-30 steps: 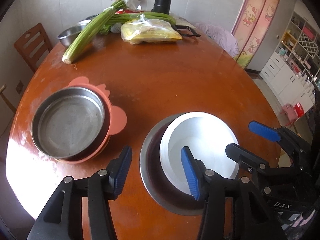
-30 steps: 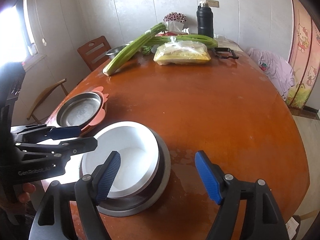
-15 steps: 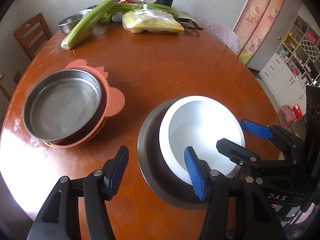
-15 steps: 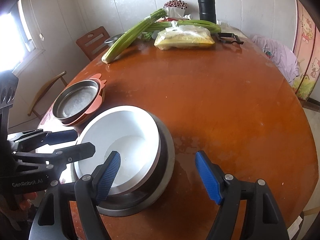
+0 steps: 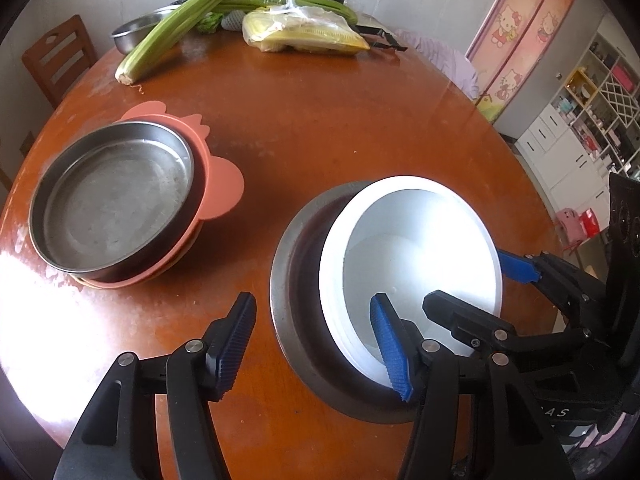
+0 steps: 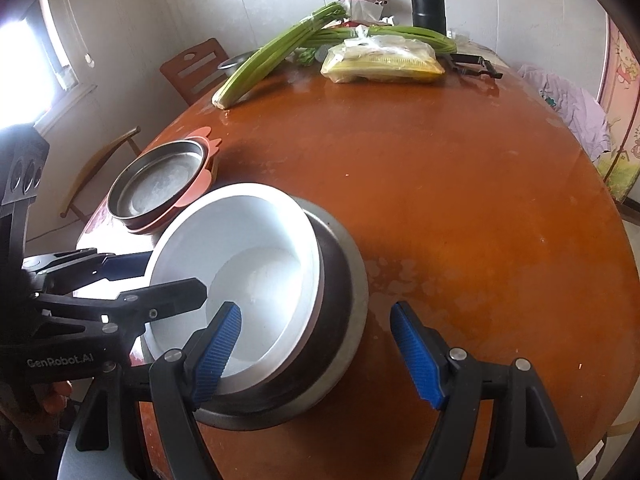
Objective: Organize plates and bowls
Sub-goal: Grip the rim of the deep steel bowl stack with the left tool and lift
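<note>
A white bowl (image 5: 416, 240) sits nested in a wider steel bowl (image 5: 296, 280) on the round brown table (image 5: 320, 128), shifted toward the steel bowl's right side in the left wrist view. My left gripper (image 5: 314, 348) is open and straddles the near left rims: one pad stands outside the steel bowl, the other inside the white bowl, and neither presses. My right gripper (image 6: 316, 354) is open too, with its left pad inside the white bowl (image 6: 240, 248) and its right pad outside the steel bowl (image 6: 344, 300). A steel plate (image 5: 112, 196) rests on a salmon plate (image 5: 224, 176) further left.
At the table's far side lie celery stalks (image 5: 180, 28), a bagged yellow packet (image 5: 304, 34), a steel basin (image 5: 136, 32), a black flask (image 6: 428, 0) and a black tool (image 6: 472, 64). Wooden chairs (image 6: 196, 68) stand beyond the left edge. The right half of the table is bare wood.
The left gripper's jaws have widened a little. Both grippers have tipped down and come closer over the nested bowls, which now fill more of each view. The bowls themselves have not moved.
</note>
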`<state>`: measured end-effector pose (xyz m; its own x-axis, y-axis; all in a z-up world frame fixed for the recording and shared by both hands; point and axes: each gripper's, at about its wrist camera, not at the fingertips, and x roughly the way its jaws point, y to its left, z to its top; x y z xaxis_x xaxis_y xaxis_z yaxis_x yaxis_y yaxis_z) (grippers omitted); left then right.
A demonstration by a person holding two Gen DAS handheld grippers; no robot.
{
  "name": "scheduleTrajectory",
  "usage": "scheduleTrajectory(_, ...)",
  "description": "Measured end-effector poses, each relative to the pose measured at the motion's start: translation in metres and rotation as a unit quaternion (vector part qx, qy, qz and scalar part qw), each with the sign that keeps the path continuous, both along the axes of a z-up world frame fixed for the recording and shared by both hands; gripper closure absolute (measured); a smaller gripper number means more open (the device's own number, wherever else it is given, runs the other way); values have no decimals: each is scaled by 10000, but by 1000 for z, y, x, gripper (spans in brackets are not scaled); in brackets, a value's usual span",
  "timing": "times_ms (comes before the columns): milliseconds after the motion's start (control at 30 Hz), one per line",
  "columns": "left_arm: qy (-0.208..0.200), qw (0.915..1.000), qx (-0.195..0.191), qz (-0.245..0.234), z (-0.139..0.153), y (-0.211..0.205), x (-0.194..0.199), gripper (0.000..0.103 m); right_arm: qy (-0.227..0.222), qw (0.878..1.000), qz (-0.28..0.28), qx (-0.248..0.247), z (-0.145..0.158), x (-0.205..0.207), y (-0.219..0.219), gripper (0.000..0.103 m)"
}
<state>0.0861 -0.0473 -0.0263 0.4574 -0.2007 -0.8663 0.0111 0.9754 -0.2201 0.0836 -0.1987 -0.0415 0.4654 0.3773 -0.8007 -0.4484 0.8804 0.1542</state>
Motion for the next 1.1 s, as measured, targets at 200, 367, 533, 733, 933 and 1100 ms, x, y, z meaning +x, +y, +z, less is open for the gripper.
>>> scheduleTrajectory(200, 30, 9996, 259, -61, -3, -6, 4, 42, 75, 10000, 21, 36, -2, 2, 1, 27)
scheduleTrajectory(367, 83, 9997, 234, -59, -8, -5, 7, 42, 122, 9999, 16, 28, -4, 6, 3, 27)
scheduleTrajectory(533, 88, 9997, 216, -62, -11, -5, 8, 42, 145, 9999, 7, 16, -5, 8, 3, 27)
scheduleTrajectory(733, 79, 9998, 177, -52, -12, -3, 7, 42, 114, 9999, 2, 64, -6, 7, 4, 27)
scheduleTrajectory(933, 103, 9999, 74, 21, -13, -2, 7, 42, 106, 9998, 106, 160, -5, 5, 5, 37)
scheduleTrajectory(1100, 154, 9998, -84, 70, -15, 0, 7, 42, 184, 9994, 132, 274, -6, 5, 4, 39)
